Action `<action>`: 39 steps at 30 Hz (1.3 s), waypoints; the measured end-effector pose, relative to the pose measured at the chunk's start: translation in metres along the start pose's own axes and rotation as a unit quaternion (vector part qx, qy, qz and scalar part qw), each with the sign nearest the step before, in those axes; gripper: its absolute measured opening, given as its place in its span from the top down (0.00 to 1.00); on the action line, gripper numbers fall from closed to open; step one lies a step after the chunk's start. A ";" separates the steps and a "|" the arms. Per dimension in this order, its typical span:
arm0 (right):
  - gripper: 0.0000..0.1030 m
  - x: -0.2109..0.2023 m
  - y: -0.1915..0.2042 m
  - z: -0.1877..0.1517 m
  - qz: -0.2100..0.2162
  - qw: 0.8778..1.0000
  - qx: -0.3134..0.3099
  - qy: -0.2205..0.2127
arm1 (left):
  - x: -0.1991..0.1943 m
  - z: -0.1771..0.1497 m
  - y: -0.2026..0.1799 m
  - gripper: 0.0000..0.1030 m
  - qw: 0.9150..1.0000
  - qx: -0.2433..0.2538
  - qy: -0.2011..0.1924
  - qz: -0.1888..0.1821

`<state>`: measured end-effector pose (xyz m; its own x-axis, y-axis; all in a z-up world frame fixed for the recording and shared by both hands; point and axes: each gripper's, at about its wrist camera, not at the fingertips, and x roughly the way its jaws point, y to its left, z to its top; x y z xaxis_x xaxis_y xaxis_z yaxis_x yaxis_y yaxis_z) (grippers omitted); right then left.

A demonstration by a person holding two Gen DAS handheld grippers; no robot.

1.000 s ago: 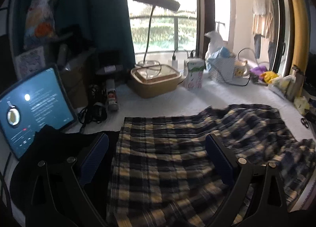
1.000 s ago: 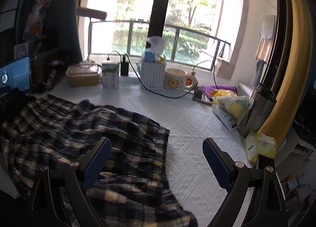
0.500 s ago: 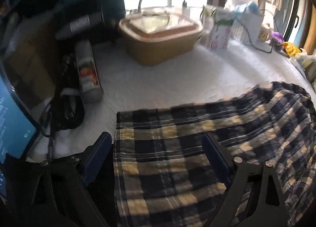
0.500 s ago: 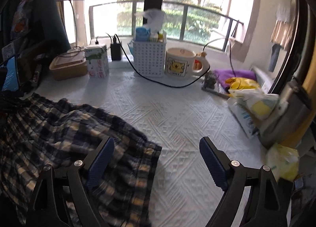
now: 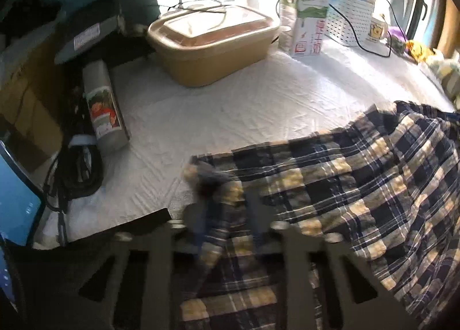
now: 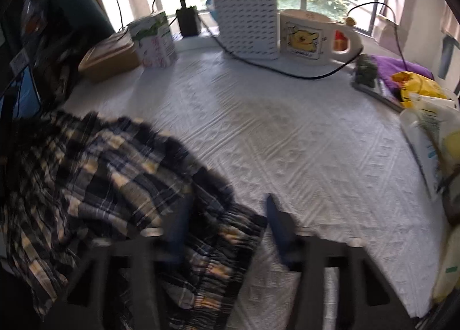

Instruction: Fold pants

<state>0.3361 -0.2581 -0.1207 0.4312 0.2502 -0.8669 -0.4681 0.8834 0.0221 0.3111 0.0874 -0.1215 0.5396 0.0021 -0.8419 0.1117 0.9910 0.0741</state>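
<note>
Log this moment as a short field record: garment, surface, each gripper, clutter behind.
garment: plaid pants, crumpled, not yet folded
surface: white quilted cover
left gripper: jaws just closed, pinching a hem corner of the pants
right gripper: jaws just closed around the gathered waistband
clutter behind: tan lidded box, carton, white basket

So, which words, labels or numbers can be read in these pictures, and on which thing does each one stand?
None reads with certainty.
Carton: large red characters and a red square mark, too blurred to quote.
Metal bottle: picture label, its print too small.
Grey device: white sticker, text blurred.
Cream appliance: yellow cartoon picture, the dark line beneath unreadable.
Blue screen: only faint dots.
</note>
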 end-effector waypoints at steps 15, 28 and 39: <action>0.81 -0.067 -0.050 0.069 -0.166 0.974 0.005 -0.154 | -0.038 0.089 -0.011 0.94 0.991 -0.001 -0.131 0.005; 0.81 -0.012 -0.114 0.122 -0.196 0.974 0.014 -0.114 | 0.003 0.111 -0.026 0.93 0.993 0.011 -0.107 0.046; 0.18 -0.034 -0.105 0.081 -0.168 0.978 0.026 -0.123 | -0.050 0.065 -0.036 0.43 0.994 0.000 -0.110 -0.022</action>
<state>0.4335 -0.3273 -0.0532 0.7290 0.0242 -0.6841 -0.2306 0.9496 -0.2122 0.3343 0.0428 -0.0475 0.7039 -0.0714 -0.7067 0.1403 0.9893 0.0399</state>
